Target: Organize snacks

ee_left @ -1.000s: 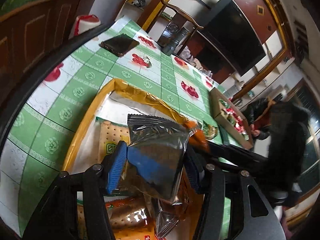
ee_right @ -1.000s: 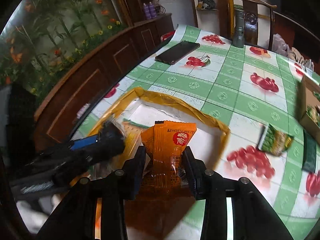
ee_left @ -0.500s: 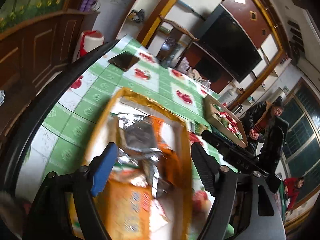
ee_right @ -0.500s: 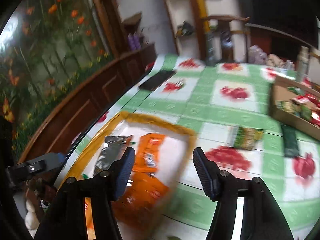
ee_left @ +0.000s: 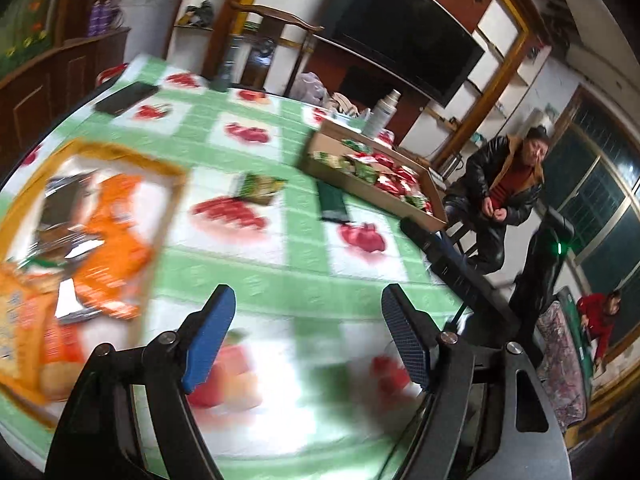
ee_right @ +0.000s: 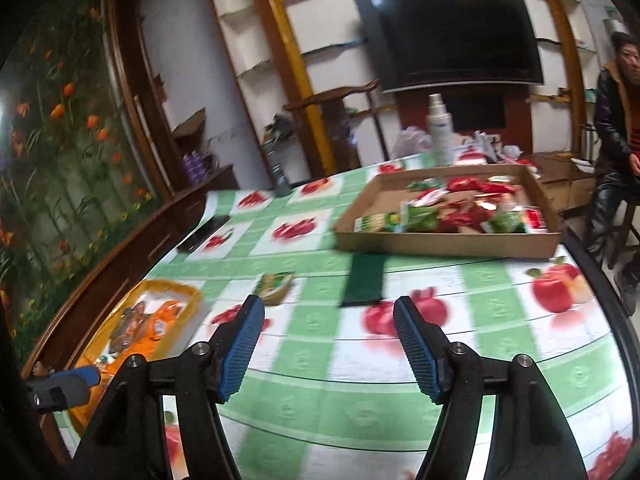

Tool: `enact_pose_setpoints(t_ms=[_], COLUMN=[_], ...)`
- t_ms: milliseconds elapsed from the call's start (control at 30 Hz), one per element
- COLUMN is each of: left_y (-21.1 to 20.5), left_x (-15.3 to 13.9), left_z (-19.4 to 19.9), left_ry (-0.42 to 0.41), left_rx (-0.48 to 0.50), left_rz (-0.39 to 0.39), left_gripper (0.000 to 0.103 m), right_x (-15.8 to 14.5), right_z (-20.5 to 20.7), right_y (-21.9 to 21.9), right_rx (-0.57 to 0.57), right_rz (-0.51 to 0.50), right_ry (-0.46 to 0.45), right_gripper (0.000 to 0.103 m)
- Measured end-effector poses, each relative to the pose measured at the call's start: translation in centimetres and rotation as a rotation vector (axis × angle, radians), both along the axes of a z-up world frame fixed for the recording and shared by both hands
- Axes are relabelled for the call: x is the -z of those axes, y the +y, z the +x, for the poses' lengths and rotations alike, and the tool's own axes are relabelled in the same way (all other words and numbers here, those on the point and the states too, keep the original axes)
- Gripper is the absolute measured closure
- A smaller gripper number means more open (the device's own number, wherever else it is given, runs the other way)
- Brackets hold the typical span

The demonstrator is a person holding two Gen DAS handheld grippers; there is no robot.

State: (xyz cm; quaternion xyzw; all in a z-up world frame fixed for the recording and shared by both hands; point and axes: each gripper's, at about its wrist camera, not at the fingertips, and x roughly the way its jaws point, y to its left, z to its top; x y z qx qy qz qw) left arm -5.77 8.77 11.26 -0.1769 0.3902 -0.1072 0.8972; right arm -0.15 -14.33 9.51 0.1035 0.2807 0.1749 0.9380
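My left gripper (ee_left: 306,336) is open and empty above the green checked tablecloth. My right gripper (ee_right: 328,342) is open and empty too. A yellow-rimmed tray (ee_left: 120,156) at the left holds orange packets (ee_left: 116,232) and a silver packet (ee_left: 68,192); it also shows in the right wrist view (ee_right: 188,292). A green snack packet (ee_left: 260,188) and a dark green packet (ee_left: 331,202) lie loose on the table, also in the right wrist view as the green packet (ee_right: 276,282) and the dark one (ee_right: 364,280). A cardboard box (ee_right: 444,240) holds red and green snacks.
A black phone (ee_left: 126,98) lies at the far left of the table. A white spray bottle (ee_right: 440,132) stands behind the box. A person in a dark jacket (ee_left: 508,184) sits off the table's right side. The right gripper's body (ee_left: 460,268) reaches in along the right edge.
Both grippers let go of their packets into the yellow tray, opened, and swung right and away from the tray toward the loose packets and the cardboard box.
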Motion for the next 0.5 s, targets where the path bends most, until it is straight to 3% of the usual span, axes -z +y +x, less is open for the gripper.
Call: enact_pose_setpoints(t_ms=[133,233,333,500], left_y=[-4.5,-6.2,-6.2,-5.0], left_x=[-1.9,-3.5,-3.8,-2.6], left_z=[1.9,1.8,1.4,0.0], left_ry=[-0.046,-0.097,-0.128,-0.093], left_rx=[-0.024,-0.035,0.000,0.025], left_rz=[0.006,0.044,-0.008,-0.020], left_gripper=[0.028,0.024,0.019,0.019], right_x=[0.1,0.7,1.7,2.4], right_z=[0.7,1.2,1.7,1.7], right_y=[-2.2,-3.0,-3.5,-4.0], right_rx=[-0.010,0.020,0.026,0.076], right_rz=[0.071,0.070,0.084,0.060], right_ry=[0.033,0.060,0.110,0.124], right_gripper=[0.031,0.027,0.027,0.027])
